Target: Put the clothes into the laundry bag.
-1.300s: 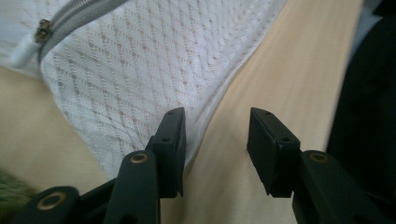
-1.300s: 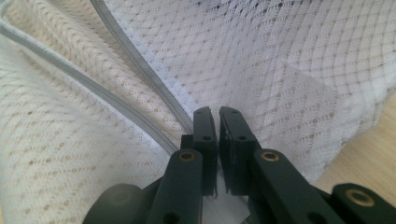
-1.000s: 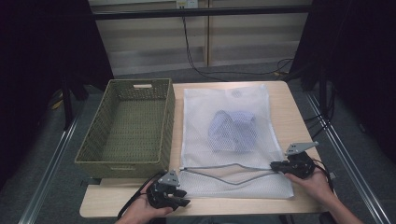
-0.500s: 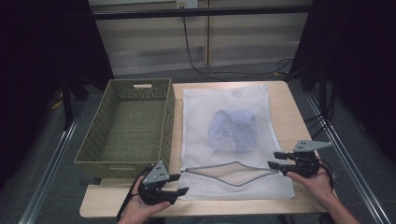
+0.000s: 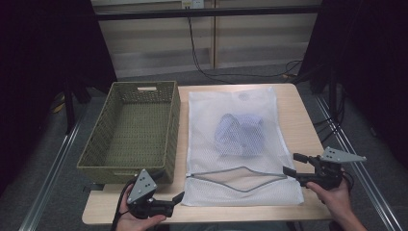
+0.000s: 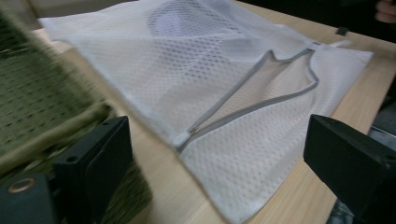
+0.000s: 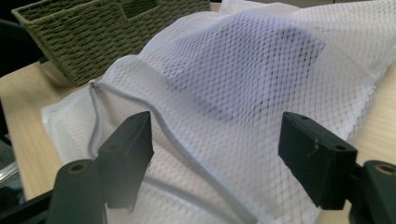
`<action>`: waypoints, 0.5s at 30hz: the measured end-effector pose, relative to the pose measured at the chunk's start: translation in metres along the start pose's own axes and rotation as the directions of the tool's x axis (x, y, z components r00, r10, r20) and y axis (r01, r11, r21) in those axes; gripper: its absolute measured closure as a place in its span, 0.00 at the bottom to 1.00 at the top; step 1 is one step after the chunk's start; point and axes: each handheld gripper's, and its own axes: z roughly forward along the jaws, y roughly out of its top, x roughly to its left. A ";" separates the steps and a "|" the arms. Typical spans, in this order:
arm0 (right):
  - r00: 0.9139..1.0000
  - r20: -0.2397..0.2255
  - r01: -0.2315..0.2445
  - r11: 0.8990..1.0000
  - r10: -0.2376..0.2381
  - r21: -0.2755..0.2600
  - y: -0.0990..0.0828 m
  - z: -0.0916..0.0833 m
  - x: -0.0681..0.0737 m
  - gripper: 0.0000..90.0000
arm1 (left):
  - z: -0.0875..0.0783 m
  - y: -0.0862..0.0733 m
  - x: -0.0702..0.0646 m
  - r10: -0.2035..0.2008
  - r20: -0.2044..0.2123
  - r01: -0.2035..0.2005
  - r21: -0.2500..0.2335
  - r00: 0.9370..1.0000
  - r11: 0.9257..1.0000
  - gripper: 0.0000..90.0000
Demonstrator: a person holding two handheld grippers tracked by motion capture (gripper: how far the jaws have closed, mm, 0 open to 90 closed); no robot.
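A white mesh laundry bag (image 5: 240, 120) lies flat on the wooden table (image 5: 298, 110) with a pale blue garment (image 5: 239, 134) inside it. Its grey zipper (image 5: 235, 175) gapes open along the near edge. My left gripper (image 5: 175, 199) is open by the bag's near left corner, jaws pointing right, holding nothing. In the left gripper view the zipper end (image 6: 191, 133) lies ahead of my left gripper (image 6: 219, 144). My right gripper (image 5: 291, 163) is open at the bag's near right edge. In the right gripper view my right gripper (image 7: 217, 140) hovers over mesh, with the garment (image 7: 243, 60) beyond.
An empty olive woven basket (image 5: 130, 130) stands left of the bag, its near corner close to my left gripper. The basket (image 7: 107, 32) also sits beyond the bag in the right gripper view. Black curtains and floor cables surround the table.
Both grippers have drawn outward from the zipper edge: the left one back to the near left, the right one to the right. The zipper opening lies slack.
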 end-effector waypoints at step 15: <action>1.000 0.012 -0.006 1.000 0.007 -0.020 -0.009 -0.022 0.001 0.34 | -0.005 -0.003 0.008 -0.063 -0.036 0.062 -0.038 0.997 0.997 0.08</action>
